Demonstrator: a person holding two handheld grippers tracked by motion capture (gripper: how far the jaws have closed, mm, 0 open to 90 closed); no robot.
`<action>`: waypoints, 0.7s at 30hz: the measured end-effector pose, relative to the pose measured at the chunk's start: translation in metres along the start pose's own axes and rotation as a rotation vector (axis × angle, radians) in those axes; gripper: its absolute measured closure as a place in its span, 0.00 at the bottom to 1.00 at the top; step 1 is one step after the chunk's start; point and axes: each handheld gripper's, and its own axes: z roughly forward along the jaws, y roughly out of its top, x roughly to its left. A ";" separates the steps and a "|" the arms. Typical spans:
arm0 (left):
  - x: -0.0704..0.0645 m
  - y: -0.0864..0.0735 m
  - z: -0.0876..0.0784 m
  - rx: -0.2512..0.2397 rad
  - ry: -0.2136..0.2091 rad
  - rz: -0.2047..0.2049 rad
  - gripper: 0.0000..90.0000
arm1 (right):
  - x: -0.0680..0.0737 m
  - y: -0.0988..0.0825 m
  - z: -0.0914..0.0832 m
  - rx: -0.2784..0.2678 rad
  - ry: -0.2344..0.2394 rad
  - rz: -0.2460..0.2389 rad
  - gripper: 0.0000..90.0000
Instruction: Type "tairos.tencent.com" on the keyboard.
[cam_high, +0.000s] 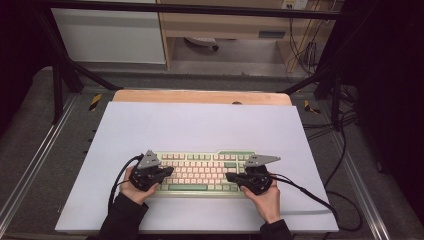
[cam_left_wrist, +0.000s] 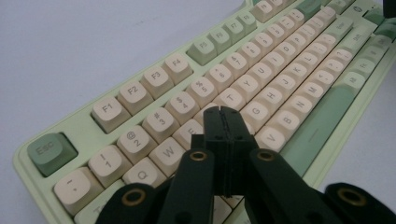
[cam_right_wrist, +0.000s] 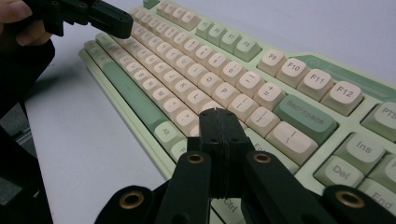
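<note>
Hovering over the green-and-cream keyboard (cam_high: 200, 172), we hold both tools with their jaws clenched tight and nothing between them. The keyboard lies on the white mat (cam_high: 200, 125) that covers the desk, toward the edge nearest us. Our left gripper (cam_high: 169, 171) sits above the keyboard's left end; its own view puts the closed tip (cam_left_wrist: 223, 112) over the letter rows near E and R, though we cannot tell whether it touches a cap. Our right gripper (cam_high: 230, 176) sits above the keyboard's right end, its closed tip (cam_right_wrist: 217, 113) over the keys below P and left of the Backspace key (cam_right_wrist: 306, 119).

We judge the work to be pressing keys with the closed tips. The risk is plain: each tip looks about as broad as a keycap, so a slightly off-centre push could catch two neighbours at once. A slanted push might also skid off a cap's rounded top, or nudge the whole keyboard across the smooth mat. Pushing too hard could tilt or pop a cap. The trailing cable (cam_high: 305, 192) could drag our right hand aside.
</note>
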 end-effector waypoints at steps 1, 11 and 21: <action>0.001 -0.001 -0.001 0.000 0.001 -0.001 1.00 | 0.001 0.001 0.000 0.000 0.001 0.004 1.00; 0.005 -0.009 -0.012 -0.005 0.004 -0.013 1.00 | 0.008 0.012 0.011 0.006 -0.002 -0.021 1.00; 0.007 -0.014 -0.018 -0.011 0.007 -0.019 1.00 | 0.012 0.022 0.024 0.003 -0.009 -0.022 1.00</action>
